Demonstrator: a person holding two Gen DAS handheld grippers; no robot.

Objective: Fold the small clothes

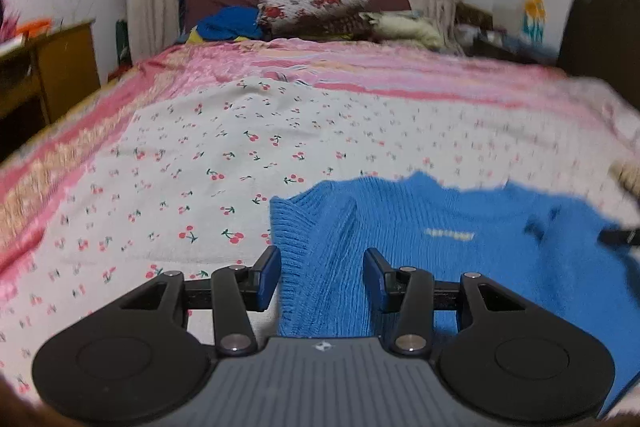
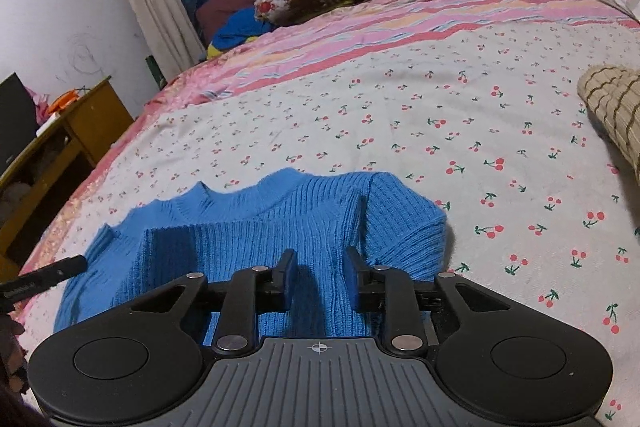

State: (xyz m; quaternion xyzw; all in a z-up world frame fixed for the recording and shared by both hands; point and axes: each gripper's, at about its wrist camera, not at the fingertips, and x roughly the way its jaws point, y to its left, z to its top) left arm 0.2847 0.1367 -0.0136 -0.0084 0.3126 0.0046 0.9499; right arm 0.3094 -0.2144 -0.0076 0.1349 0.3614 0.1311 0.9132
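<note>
Our blue sweater lies near the bed's front edge, both sleeves already folded in. Our left gripper and right gripper stand apart, holding nothing. We judge the bottom-to-collar fold remains.

Matte black two-finger left gripper with blue pads, silver pivot screws, ribbed grey base; matching black right gripper, crosshair mark stamped.
</note>
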